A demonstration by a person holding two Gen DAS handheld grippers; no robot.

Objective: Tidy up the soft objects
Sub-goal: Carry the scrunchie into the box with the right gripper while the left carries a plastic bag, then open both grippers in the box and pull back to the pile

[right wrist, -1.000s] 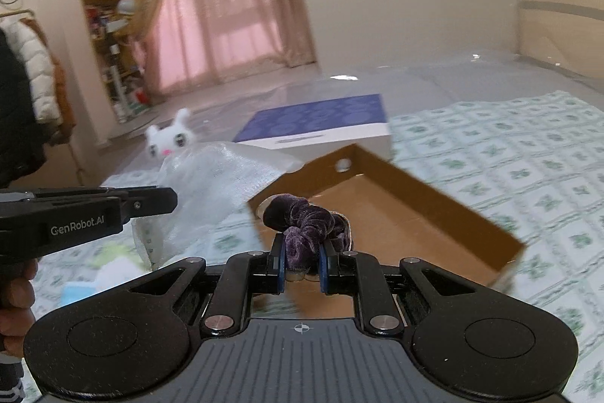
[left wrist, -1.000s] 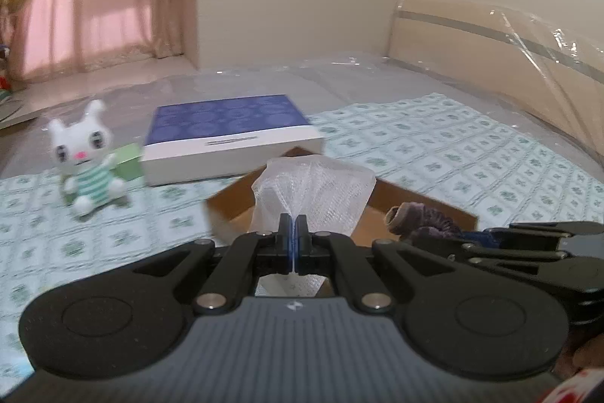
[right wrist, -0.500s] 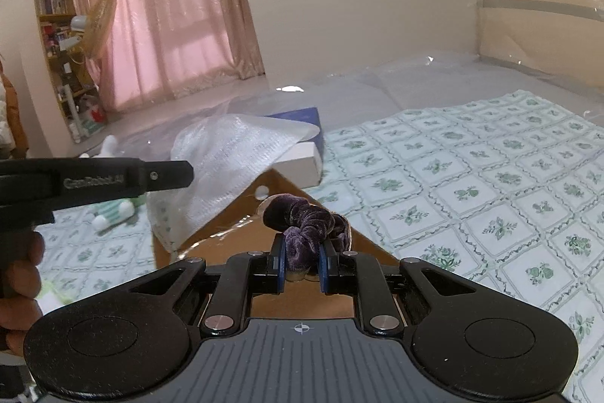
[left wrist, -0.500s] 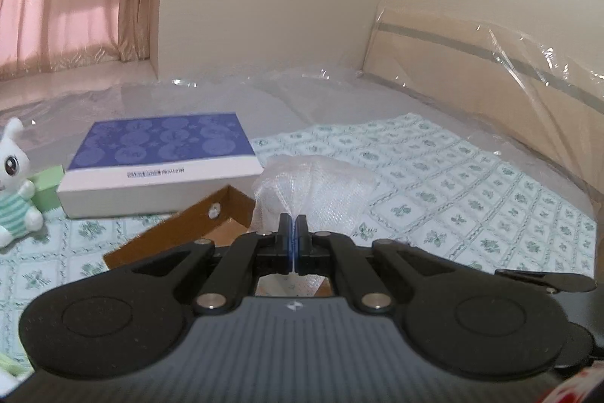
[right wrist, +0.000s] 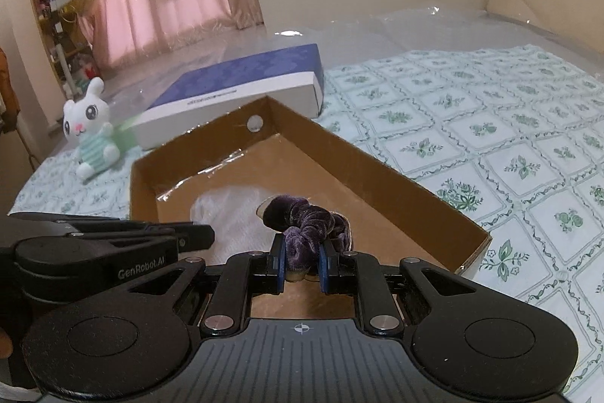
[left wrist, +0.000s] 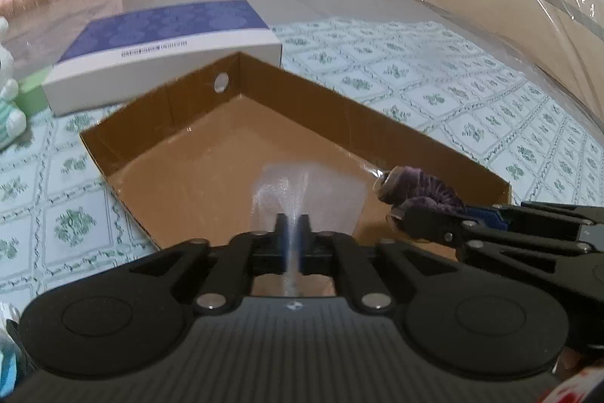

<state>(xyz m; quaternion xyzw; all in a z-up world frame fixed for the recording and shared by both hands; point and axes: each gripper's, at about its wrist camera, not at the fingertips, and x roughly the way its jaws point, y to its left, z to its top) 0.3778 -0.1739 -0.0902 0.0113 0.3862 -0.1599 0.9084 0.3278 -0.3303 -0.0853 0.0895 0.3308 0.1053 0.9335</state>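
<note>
Both tools are held over the open cardboard box (left wrist: 234, 138), which lies on the patterned bedsheet (right wrist: 509, 146) in the middle of each frame. In the left wrist view the left tool (left wrist: 288, 221) is seen low and centre, its jaws just opening, with a thin strand of the white mesh cloth (left wrist: 313, 195) still running between them; the rest of the cloth is fanned out, blurred, just above the box floor. In the right wrist view the right tool (right wrist: 301, 265) is closed on the purple velvet scrunchie (right wrist: 302, 218), which is pinched at its lower edge and bulges above the fingers. The blue-and-white flat box (right wrist: 241, 89) lies just behind the cardboard box, and the white plush rabbit (right wrist: 90, 131) sits at the left of the frame, on the sheet outside the box.

The step in hand is judged to be the release of both soft items into the box. It would be done well if the left jaws are opened fully before the tool is lifted, so that the mesh is not dragged back out. The scrunchie is best let go low over bare cardboard, beside the cloth rather than on the rim.
</note>
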